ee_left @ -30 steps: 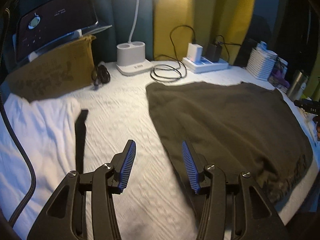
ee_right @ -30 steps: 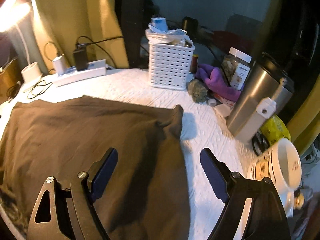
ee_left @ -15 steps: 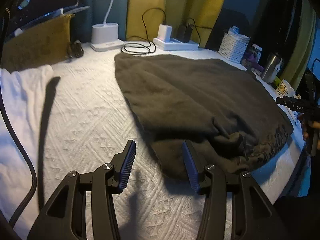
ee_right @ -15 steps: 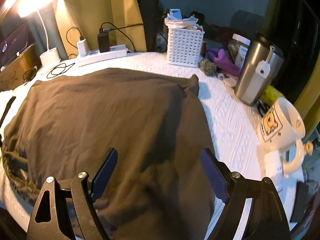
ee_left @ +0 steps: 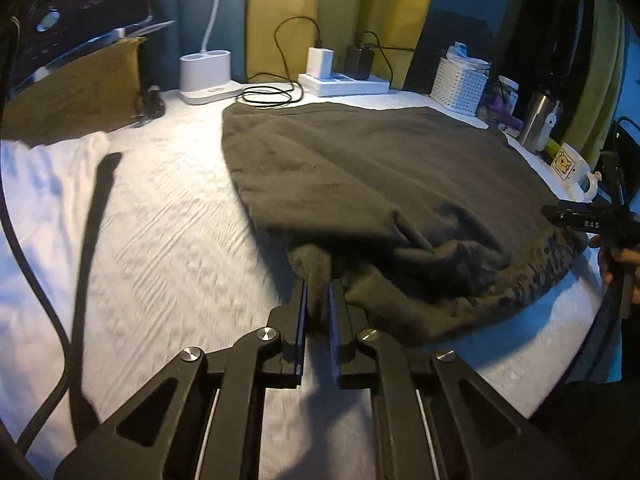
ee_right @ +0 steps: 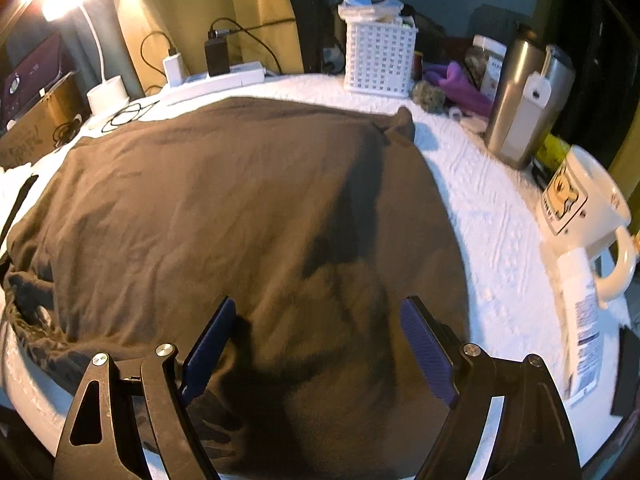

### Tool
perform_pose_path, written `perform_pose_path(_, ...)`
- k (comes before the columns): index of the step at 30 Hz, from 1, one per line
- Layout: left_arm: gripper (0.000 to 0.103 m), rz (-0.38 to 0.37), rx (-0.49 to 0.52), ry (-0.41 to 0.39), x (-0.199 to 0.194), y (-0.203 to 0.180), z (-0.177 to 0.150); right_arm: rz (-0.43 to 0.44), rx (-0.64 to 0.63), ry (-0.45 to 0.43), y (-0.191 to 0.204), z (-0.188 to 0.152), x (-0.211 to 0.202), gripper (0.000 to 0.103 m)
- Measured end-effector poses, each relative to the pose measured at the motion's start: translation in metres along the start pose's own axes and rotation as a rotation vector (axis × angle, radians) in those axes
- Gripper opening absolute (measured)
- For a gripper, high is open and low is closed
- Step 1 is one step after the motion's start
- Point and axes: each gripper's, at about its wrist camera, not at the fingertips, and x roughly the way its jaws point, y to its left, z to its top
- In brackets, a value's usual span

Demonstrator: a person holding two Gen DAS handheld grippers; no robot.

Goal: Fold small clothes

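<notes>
A dark olive garment [ee_left: 380,168] lies spread on the white bedspread [ee_left: 172,232], its near edge rumpled. My left gripper [ee_left: 318,284] is at the garment's near left corner. Its jaws are closing and the pads press on a bunched fold of cloth between them. In the right wrist view the same garment [ee_right: 240,200] fills the middle. My right gripper [ee_right: 318,301] hovers open over its near right part, with nothing between the fingers. That gripper's black body [ee_left: 580,220] and the hand [ee_left: 616,264] holding it show at the left wrist view's right edge.
A white cloth [ee_left: 36,184] and a black strap [ee_left: 96,208] lie at the left. Lamp base [ee_left: 206,76], coiled cable [ee_left: 268,96] and power strip [ee_left: 344,82] line the back. A white basket [ee_right: 380,56], steel tumbler [ee_right: 520,100] and mug [ee_right: 584,204] crowd the right edge.
My left gripper came down to the garment's near corner and closed on the cloth. The right gripper drew back and sank over the garment, still open.
</notes>
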Motion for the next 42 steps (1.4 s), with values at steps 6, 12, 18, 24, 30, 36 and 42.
perform_pose_path(6, 0.007, 0.041, -0.035, 0.039, -0.016, -0.014, -0.021, -0.002, 0.013, -0.013, -0.007, -0.010, 0.000, 0.086)
perform_pose_path(12, 0.007, 0.051, -0.037, 0.082, -0.027, -0.014, -0.036, -0.001, 0.010, -0.038, -0.010, -0.019, -0.004, 0.086)
perform_pose_path(18, 0.009, 0.030, -0.054, 0.033, -0.052, -0.003, -0.025, -0.010, 0.020, -0.035, -0.014, -0.024, -0.011, 0.086)
perform_pose_path(24, 0.065, 0.029, -0.149, -0.016, -0.042, 0.021, -0.010, -0.046, 0.071, -0.080, -0.035, -0.032, -0.038, 0.086)
perform_pose_path(30, 0.065, -0.017, -0.208, 0.046, -0.015, 0.024, -0.012, -0.062, 0.189, -0.092, -0.076, -0.055, -0.060, 0.086)
perform_pose_path(36, 0.061, -0.030, -0.177, 0.061, -0.007, 0.014, -0.017, 0.014, 0.279, -0.079, -0.093, -0.076, -0.055, 0.085)
perform_pose_path(42, 0.025, -0.031, -0.116, 0.061, -0.009, 0.002, -0.019, 0.104, 0.246, -0.101, -0.066, -0.071, -0.049, 0.049)
